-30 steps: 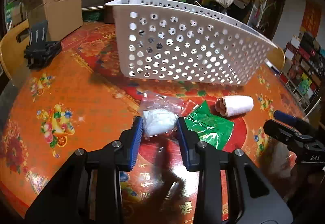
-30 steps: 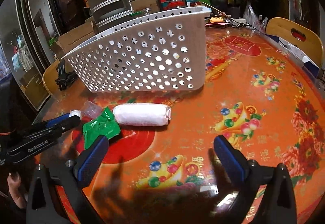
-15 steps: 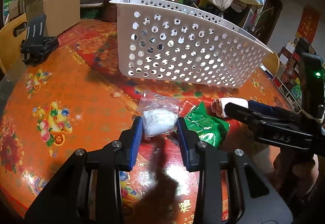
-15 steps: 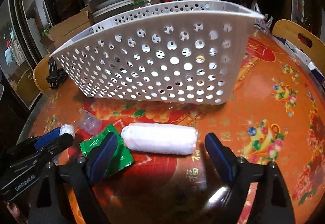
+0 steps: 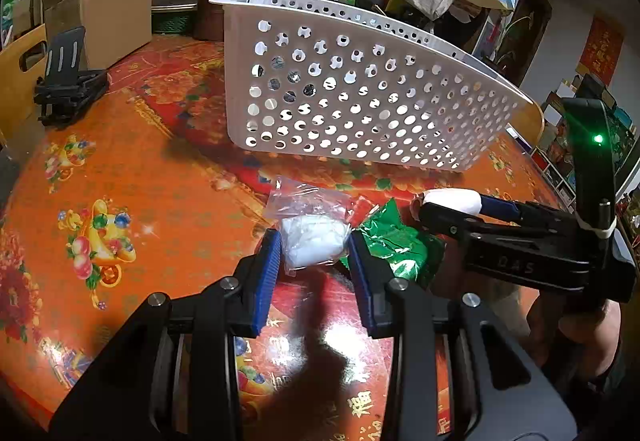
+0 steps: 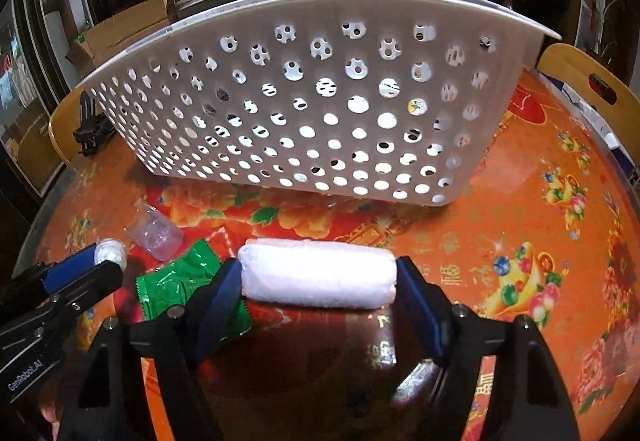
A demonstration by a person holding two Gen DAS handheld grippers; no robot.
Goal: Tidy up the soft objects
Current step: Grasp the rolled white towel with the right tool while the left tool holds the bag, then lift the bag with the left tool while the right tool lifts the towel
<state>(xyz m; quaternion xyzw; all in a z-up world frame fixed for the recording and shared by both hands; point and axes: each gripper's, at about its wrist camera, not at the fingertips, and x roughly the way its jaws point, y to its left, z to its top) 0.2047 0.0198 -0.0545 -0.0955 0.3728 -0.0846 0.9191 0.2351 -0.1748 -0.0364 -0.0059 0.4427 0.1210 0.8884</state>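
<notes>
L tongs (image 5: pixel 314 261) clamp clear bag w/ white stuff (image 5: pixel 312 243) on table (image 5: pixel 160 193). R tongs (image 6: pixel 318 293) just closing round white roll (image 6: pixel 318 279), pads at its ends; basket (image 6: pixel 320 101) behind.

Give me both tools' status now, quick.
Left tool: closed on the clear plastic bag of white padding.
Right tool: jaws closing around the white rolled towel, pads at its ends; firm grip not confirmed.
</notes>
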